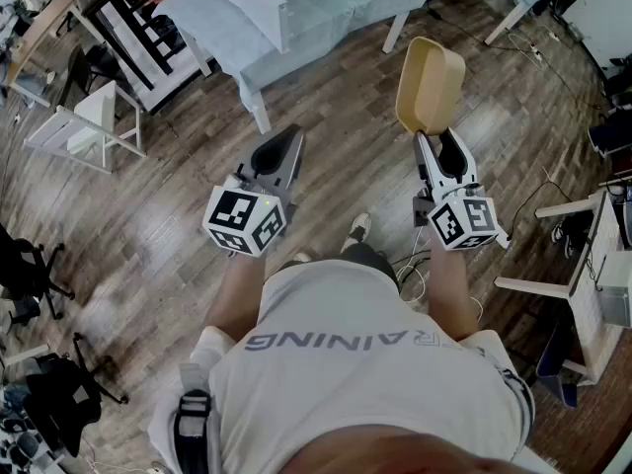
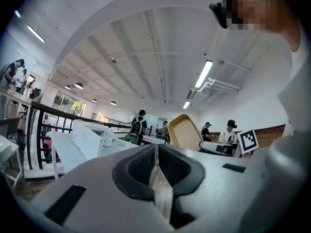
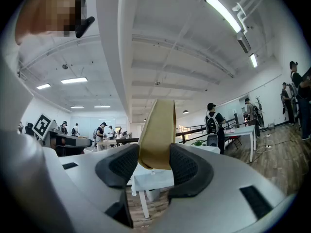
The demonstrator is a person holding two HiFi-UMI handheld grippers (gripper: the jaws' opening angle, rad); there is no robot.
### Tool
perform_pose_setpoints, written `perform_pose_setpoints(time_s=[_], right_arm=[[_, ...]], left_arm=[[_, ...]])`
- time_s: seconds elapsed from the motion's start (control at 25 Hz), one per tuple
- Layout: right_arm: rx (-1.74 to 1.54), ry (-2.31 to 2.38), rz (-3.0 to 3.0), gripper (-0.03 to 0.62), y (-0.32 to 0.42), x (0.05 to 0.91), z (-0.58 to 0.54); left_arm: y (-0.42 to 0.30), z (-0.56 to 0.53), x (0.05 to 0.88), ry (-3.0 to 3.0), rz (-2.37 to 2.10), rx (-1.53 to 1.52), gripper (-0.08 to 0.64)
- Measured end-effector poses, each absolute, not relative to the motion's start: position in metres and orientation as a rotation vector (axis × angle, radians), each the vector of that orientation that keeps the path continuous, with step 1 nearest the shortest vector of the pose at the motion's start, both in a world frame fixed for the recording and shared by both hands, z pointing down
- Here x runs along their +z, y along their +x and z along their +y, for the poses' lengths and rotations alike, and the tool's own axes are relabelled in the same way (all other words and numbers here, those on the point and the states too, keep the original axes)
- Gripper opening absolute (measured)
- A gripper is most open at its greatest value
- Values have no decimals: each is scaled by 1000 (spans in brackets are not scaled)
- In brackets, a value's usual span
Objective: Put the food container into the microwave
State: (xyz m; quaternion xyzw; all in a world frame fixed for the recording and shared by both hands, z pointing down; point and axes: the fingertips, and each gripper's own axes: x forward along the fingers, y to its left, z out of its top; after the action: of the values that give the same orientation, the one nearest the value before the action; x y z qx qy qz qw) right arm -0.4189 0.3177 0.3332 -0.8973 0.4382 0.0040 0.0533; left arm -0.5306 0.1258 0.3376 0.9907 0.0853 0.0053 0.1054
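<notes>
The tan food container [image 1: 431, 85] hangs in the air at the upper right of the head view. The right gripper [image 1: 435, 138] is clamped on its thin wall at the lower edge. It looks light and probably slightly bendy, so an edge pinch should carry it, though it may tilt or flex; a deeper bite would be steadier. The left gripper [image 1: 277, 154] has its jaws pressed together on nothing. No microwave can be made out for certain, and the table [image 1: 326, 13] at top centre is cut off.
</notes>
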Motion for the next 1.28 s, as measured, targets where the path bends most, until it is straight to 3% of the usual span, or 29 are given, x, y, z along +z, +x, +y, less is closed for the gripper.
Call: perform_pose_setpoints(time_s=[0.76, 1.28], right_arm=[[-3, -2697, 1327, 218, -399, 338, 309], [-19, -2663, 1387, 219, -321, 336, 320]], left_arm=[[-511, 119, 348, 2868, 279, 56, 51], [-439, 133, 345, 2860, 236, 51, 51]])
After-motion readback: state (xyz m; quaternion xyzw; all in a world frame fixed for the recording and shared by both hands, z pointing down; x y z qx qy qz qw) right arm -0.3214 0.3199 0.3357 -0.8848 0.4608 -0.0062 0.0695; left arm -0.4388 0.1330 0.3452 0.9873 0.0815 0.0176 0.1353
